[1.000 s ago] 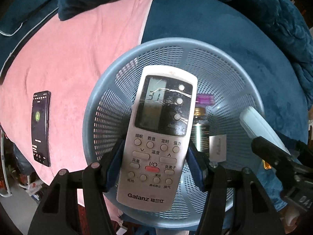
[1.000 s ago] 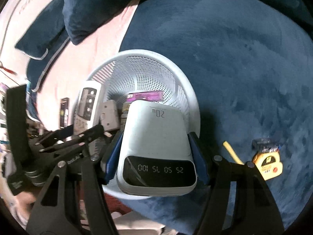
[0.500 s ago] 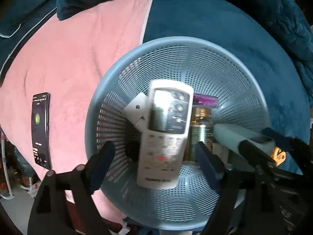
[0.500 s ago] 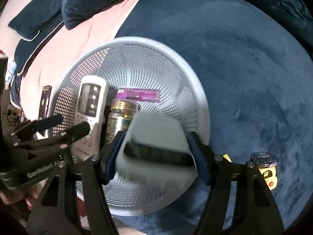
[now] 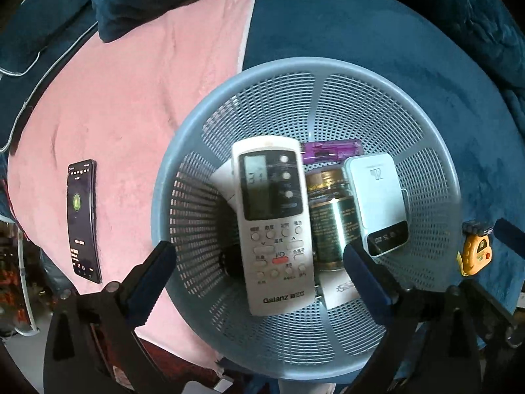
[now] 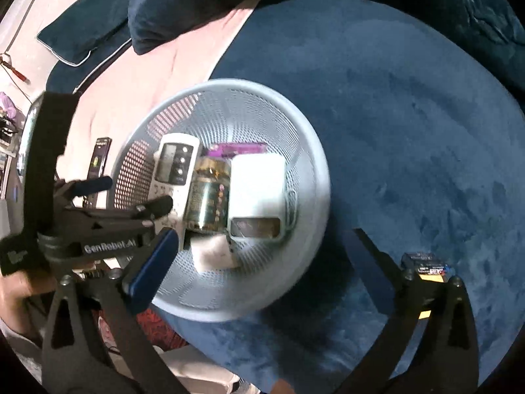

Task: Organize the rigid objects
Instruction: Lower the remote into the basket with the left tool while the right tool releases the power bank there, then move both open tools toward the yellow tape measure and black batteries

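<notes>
Over the near rim of the blue mesh basket (image 5: 436,151) the left gripper (image 5: 265,272) hangs pointing down, its jaws having just been opening and now spread wide with nothing pressed between the pads; the white remote (image 5: 272,226) lies free on the basket floor under them. Beside it, the right gripper (image 6: 262,259) has likewise just been opening and now stands wide and empty at the basket's near edge, one blue pad over the rim and the other out over the blue blanket (image 6: 410,115). Both drops look finished, so I judge the step in hand to be the withdrawal: each tool should go straight up with its jaws kept wide, so a pad does not catch the remote's lower end or tip the basket. Inside the basket, going away from the near rim, the remote sits left of centre, the dark green can (image 5: 331,223) lies on its side just beside it, and the white power bank (image 5: 380,200) lies on the can's other side against the wall; a purple item (image 5: 331,151) lies across their far ends. Outside the basket, the yellow tape measure (image 5: 475,252) with a small dark box (image 6: 430,266) rests on the blanket to the right, probably the next pick for the right hand. To the basket's left a phone (image 5: 82,216) lies on the pink cover (image 5: 131,98), well apart.
</notes>
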